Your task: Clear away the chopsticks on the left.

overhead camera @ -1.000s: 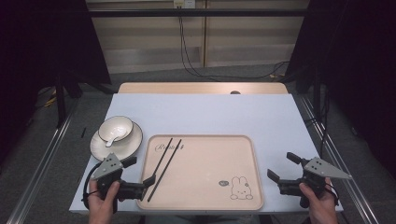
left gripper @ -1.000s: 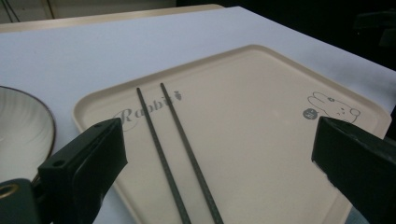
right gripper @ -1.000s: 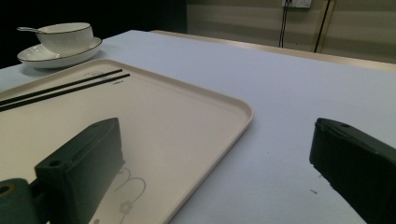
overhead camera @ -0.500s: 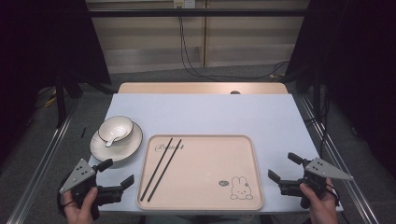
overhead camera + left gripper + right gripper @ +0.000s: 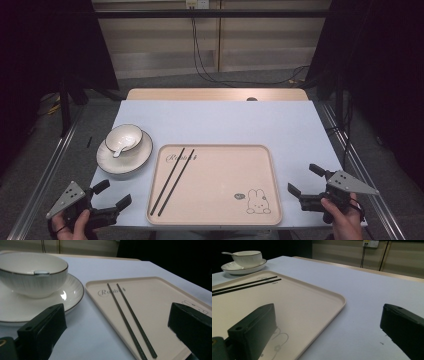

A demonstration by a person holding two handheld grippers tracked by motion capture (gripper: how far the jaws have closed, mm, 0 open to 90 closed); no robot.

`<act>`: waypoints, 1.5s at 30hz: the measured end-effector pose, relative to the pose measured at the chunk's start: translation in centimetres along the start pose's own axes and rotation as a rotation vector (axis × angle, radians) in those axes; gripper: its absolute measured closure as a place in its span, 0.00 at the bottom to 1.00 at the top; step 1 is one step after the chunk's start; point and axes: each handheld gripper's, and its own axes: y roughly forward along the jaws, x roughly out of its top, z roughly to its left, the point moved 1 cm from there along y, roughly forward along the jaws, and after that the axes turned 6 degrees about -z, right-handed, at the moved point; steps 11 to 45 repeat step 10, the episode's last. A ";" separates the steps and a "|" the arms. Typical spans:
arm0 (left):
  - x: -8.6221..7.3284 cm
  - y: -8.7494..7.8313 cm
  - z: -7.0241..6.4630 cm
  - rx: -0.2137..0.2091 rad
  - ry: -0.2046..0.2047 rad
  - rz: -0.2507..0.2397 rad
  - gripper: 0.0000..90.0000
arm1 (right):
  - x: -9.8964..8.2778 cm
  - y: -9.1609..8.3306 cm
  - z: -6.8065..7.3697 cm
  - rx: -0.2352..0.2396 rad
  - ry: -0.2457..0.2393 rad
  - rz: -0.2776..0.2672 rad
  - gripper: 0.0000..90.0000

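A white gold-rimmed ceramic bowl (image 5: 124,138) holds a white spoon (image 5: 119,149); two black chopsticks (image 5: 173,180) lie in the beige rabbit-printed tray (image 5: 260,175). Left claw (image 5: 111,194) and right claw (image 5: 306,180) both gape, released.

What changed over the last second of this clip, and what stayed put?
The left gripper drew back from the tray's near-left edge toward the table's near-left corner, jaws open, holding nothing. The right gripper stayed at the near-right, open. The chopsticks on the tray, and the bowl with its spoon on the plate, did not move.
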 end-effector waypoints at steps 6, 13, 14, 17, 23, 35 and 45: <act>0.0 -0.2 0.4 0.002 0.013 0.009 0.02 | -0.1 -0.1 -0.1 -0.002 0.001 0.003 0.00; 0.0 -0.3 0.5 0.007 0.002 0.007 0.02 | -0.1 0.0 -0.2 -0.004 0.001 0.006 0.00; 0.0 -0.3 0.5 0.007 0.002 0.007 0.02 | -0.1 0.0 -0.2 -0.004 0.001 0.006 0.00; 0.0 -0.3 0.5 0.007 0.002 0.007 0.02 | -0.1 0.0 -0.2 -0.004 0.001 0.006 0.00; 0.0 -0.3 0.5 0.007 0.002 0.007 0.02 | -0.1 0.0 -0.2 -0.004 0.001 0.006 0.00; 0.0 -0.3 0.5 0.007 0.002 0.007 0.02 | -0.1 0.0 -0.2 -0.004 0.001 0.006 0.00; 0.0 -0.3 0.5 0.007 0.002 0.007 0.02 | -0.1 0.0 -0.2 -0.004 0.001 0.006 0.00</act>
